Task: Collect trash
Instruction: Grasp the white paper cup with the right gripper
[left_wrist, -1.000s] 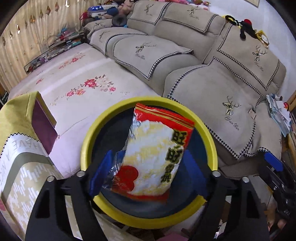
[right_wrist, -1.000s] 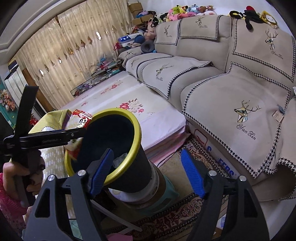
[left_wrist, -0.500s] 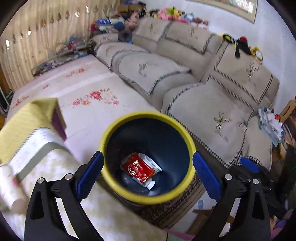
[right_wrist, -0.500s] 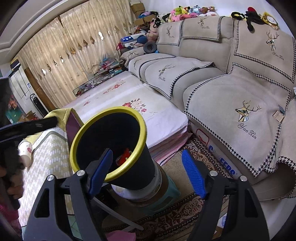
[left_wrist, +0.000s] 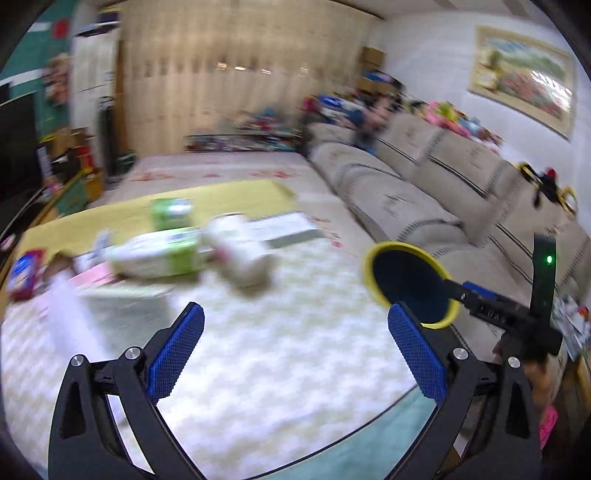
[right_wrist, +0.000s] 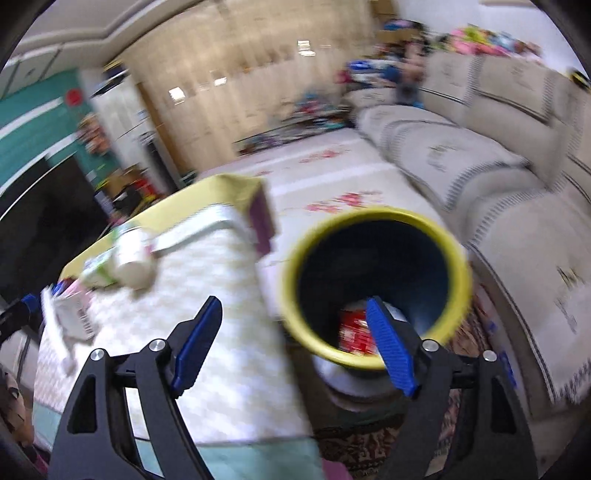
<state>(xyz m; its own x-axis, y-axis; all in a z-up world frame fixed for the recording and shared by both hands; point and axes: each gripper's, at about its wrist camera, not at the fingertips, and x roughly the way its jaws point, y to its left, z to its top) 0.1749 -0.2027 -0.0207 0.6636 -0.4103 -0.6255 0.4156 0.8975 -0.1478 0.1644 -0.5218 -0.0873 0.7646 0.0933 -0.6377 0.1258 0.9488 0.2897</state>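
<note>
Dark bin (right_wrist: 376, 284) with a yellow rim, standing beside the covered table (left_wrist: 258, 354); a red wrapper (right_wrist: 352, 332) lies at its bottom. Blurred litter (left_wrist: 155, 254), white and green, remains on the table. Left gripper (left_wrist: 295, 347): spread wide, empty. Right gripper (right_wrist: 295, 339): jaws opening, nothing between them.

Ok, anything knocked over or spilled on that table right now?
Nothing spilled that I can see. A white cylindrical container lies on its side on the table beside a green-and-white pack; blur hides more detail. The red wrapper sits inside the yellow-rimmed bin.
</note>
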